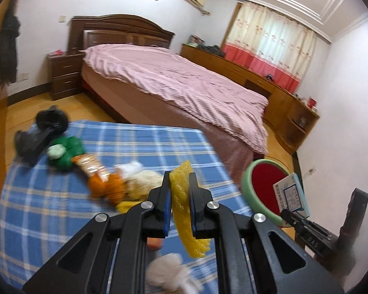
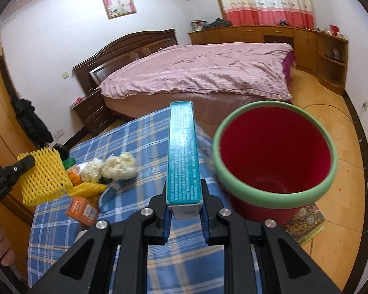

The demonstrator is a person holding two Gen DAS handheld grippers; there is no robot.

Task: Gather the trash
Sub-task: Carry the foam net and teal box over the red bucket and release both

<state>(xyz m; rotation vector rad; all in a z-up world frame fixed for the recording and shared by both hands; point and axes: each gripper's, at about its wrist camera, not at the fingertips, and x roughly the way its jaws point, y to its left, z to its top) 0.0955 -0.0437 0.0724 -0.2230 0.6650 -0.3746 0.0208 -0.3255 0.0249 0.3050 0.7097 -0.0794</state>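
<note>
My left gripper (image 1: 180, 178) is shut on a yellow foam fruit net (image 1: 184, 210), held above the blue checked tablecloth (image 1: 61, 208). In the right wrist view the same yellow net (image 2: 45, 175) hangs at the left in the left gripper (image 2: 28, 163). My right gripper (image 2: 184, 197) is shut on a teal carton (image 2: 182, 154), held upright beside the red bin with a green rim (image 2: 274, 156). From the left wrist view the carton (image 1: 292, 194) and bin (image 1: 262, 186) sit at the right. Loose trash lies on the cloth: white tissue wads (image 2: 115, 165), an orange packet (image 2: 82, 210), a green wrapper (image 1: 66, 153).
A pink-covered bed (image 2: 196, 73) stands behind the table, with a dark nightstand (image 1: 63, 73) and wooden cabinets (image 2: 257, 33) along the wall. A black dumbbell (image 1: 40, 132) rests at the table's far left corner. A patterned mat (image 2: 304, 223) lies under the bin on the wood floor.
</note>
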